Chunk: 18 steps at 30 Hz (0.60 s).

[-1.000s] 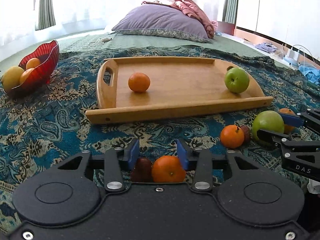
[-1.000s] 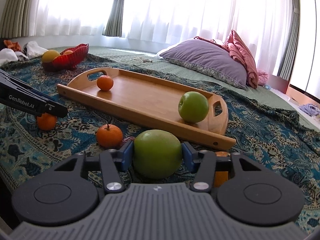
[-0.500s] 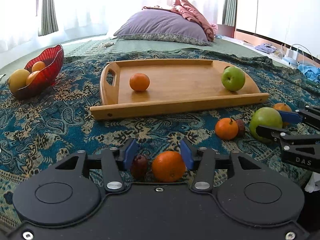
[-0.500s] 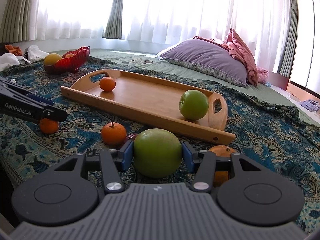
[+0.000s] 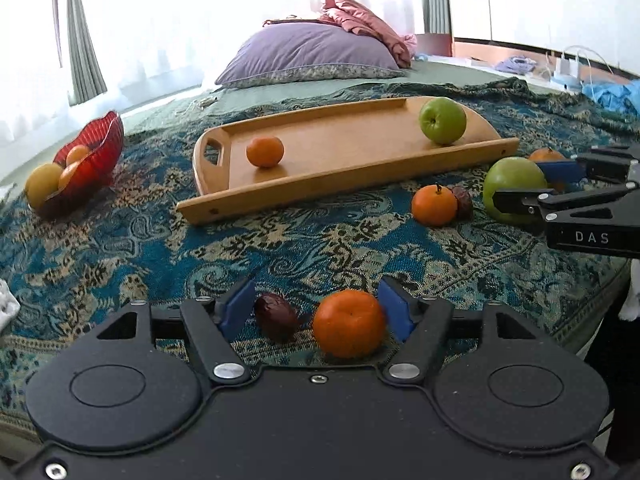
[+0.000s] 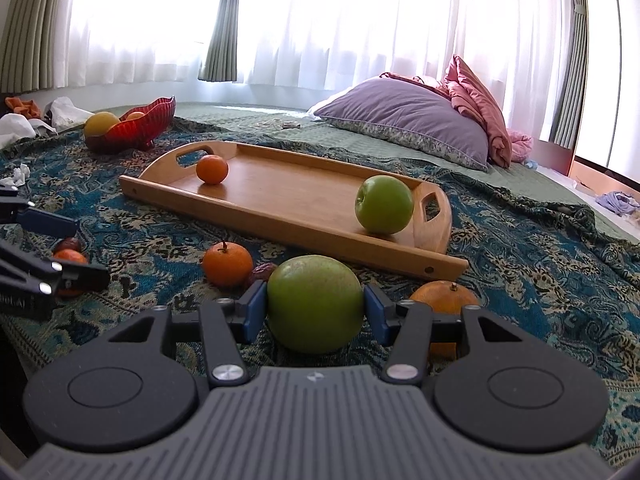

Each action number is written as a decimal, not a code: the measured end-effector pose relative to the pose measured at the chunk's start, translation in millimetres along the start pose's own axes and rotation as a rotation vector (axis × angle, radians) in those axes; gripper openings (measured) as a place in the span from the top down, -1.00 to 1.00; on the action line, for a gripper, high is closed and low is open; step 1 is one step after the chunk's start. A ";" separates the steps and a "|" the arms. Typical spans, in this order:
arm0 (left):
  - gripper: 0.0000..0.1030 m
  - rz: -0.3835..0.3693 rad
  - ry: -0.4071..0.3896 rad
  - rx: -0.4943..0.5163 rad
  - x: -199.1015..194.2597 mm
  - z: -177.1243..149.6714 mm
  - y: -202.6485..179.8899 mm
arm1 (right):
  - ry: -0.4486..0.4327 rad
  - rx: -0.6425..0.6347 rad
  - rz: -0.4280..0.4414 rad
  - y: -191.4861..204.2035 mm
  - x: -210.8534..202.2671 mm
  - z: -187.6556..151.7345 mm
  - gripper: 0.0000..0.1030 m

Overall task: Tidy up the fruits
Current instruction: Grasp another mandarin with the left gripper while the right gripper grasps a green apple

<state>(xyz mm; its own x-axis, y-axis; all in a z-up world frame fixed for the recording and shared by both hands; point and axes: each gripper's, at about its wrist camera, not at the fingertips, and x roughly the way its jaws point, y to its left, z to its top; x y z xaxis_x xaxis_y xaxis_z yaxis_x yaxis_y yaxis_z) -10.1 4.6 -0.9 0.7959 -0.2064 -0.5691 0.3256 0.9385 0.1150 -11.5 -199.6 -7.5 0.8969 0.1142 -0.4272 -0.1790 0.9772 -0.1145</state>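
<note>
My left gripper (image 5: 316, 308) is open over the blue patterned cloth, with a tangerine (image 5: 349, 323) and a dark date (image 5: 277, 317) between its pads. My right gripper (image 6: 315, 309) is shut on a large green apple (image 6: 315, 304); both also show in the left wrist view (image 5: 514, 189). A wooden tray (image 5: 348, 176) holds one tangerine (image 5: 265, 152) at its left and a green apple (image 5: 443, 120) at its right. Another tangerine (image 5: 434, 205) with a date (image 5: 463, 202) lies in front of the tray. An orange (image 6: 444, 298) sits behind my right finger.
A red bowl (image 5: 94, 156) with yellow and orange fruit stands far left. A purple pillow (image 5: 308, 56) and pink cloth lie behind the tray. The cloth's edge drops off at the right (image 5: 592, 308). White crumpled items (image 6: 24, 124) lie at the far left.
The left gripper has opened wider around the tangerine and date and turned its view leftward. The right gripper stays shut on the green apple, which looks slightly raised.
</note>
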 end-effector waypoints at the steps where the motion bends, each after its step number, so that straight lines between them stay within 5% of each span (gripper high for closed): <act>1: -0.33 0.001 0.001 -0.007 0.0 0.0 1.2 | 0.000 0.002 -0.001 0.0 0.5 0.6 -0.12; 11: -0.33 0.032 -0.029 0.032 -26.9 -10.6 -7.4 | -0.009 0.018 -0.009 0.1 0.5 -1.6 -0.12; 15: -0.02 0.004 -0.012 0.025 -34.1 -13.1 -11.1 | -0.009 0.022 -0.011 -0.2 1.4 -1.6 -0.12; 18: 0.04 -0.039 0.019 -0.021 -33.4 -13.9 -11.3 | 0.000 0.036 -0.014 -0.2 4.8 -2.9 -0.11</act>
<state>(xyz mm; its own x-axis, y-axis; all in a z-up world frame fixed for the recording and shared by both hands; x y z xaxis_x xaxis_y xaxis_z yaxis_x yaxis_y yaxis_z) -47.4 4.8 5.5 0.7728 -0.2376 -0.5885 0.3451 0.9355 0.0756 -8.4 -199.8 -12.1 0.8993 0.1006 -0.4256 -0.1520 0.9844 -0.0885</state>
